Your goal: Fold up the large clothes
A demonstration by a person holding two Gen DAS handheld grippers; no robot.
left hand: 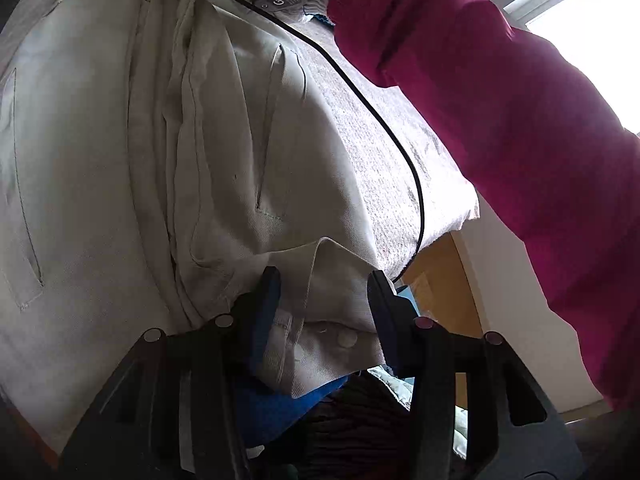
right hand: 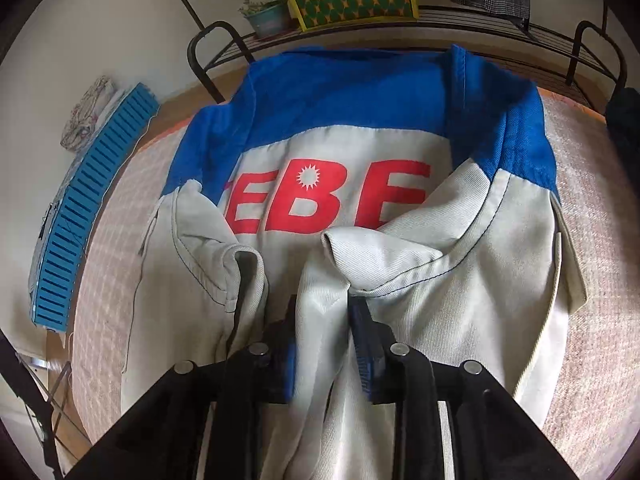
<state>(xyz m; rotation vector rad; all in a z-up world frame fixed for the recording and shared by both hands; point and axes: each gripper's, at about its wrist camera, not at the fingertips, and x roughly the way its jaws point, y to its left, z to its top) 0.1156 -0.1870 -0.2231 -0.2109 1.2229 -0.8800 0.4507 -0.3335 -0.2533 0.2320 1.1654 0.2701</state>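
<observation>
A large work jacket of pale grey twill with blue shoulders and red lettering (right hand: pixel 340 184) is spread back-up over the table covered in a pinkish-grey woven cloth (right hand: pixel 592 264), with most of its body lying flat. In the right wrist view a raised fold of the grey cloth, seemingly a sleeve or hem, passes between the fingers of the right tool (right hand: pixel 322 320); the pads appear pressed on it, so it is read as clenched on the jacket. In the left wrist view a buttoned corner of the same garment (left hand: pixel 324 304) sits between the fingers of the left tool (left hand: pixel 324 280), which stand fairly wide; whether they pinch it cannot be told. A magenta sleeve of the person (left hand: pixel 500 120) crosses above, and a black cable (left hand: pixel 384 120) trails over the cloth. Judged step: one side is being carried inward over the back. It would be done well if both held edges were kept taut and level, the fold line laid parallel to the side seam, and the cable kept clear of the fold. The loose second sleeve (right hand: pixel 224 264) may bunch underneath.
</observation>
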